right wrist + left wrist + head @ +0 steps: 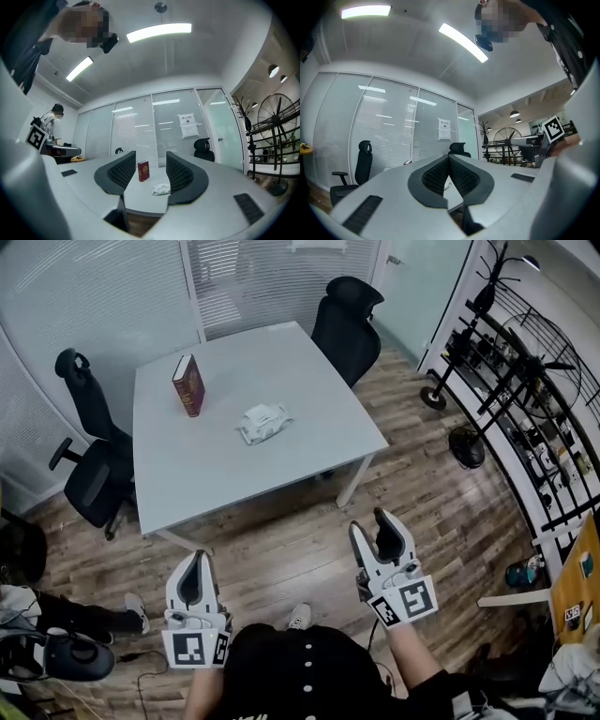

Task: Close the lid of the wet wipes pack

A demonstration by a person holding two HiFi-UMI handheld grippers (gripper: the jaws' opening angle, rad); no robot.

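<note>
Head view: white surface (pixel 234 465) in upper centre of frame, carrying a wet wipes pack (pixel 263 423) lying near its middle and a dark red book (pixel 188 384) standing upright to the pack's upper left, well apart from it; lid position too small to tell. Black office chairs at left (pixel 89 460) and top (pixel 345 315). Left hand-held gripper (pixel 197 563) at lower left and right hand-held gripper (pixel 375 529) at lower right, both over wood floor, well short of the surface. Left gripper view: jaws pressed together, tips meeting, nothing between them. Right gripper view: jaws standing apart, empty; in the gap, far off, the book (pixel 143 171) and the pack (pixel 161 189) on the surface (pixel 140 197).
</note>
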